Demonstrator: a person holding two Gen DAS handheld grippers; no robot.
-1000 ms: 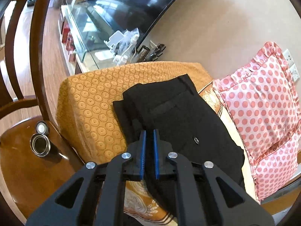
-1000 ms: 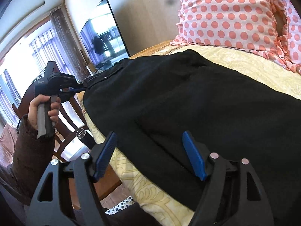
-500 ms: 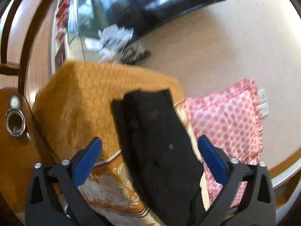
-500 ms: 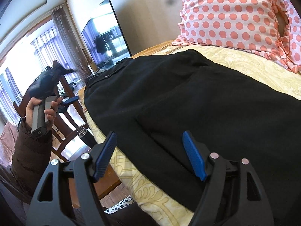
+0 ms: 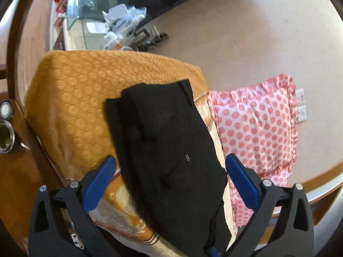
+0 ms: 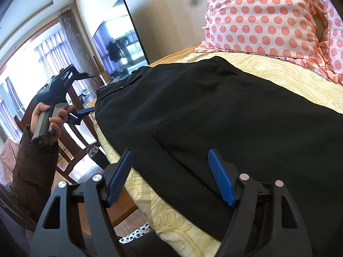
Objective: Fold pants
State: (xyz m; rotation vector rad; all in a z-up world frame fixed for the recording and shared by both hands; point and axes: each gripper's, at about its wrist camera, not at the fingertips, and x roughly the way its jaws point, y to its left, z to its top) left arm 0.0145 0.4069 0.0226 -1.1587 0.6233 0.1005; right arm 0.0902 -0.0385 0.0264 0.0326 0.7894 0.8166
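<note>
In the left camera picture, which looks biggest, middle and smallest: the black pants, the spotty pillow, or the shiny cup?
1. pants
2. pillow, not much smaller
3. cup, cut off at the picture's edge, so unsure

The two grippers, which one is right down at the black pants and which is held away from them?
The right gripper sits open at the black pants' near edge; the left gripper, also open, is raised off beside the bed.

support: bed (image 6: pixel 268 79) with yellow patterned cover | orange textured blanket (image 5: pixel 85 98) over its end | on it: black pants (image 5: pixel 165 150) (lying flat, edge near bed side) | pink polka-dot pillow (image 5: pixel 255 128) just beside pants
</note>
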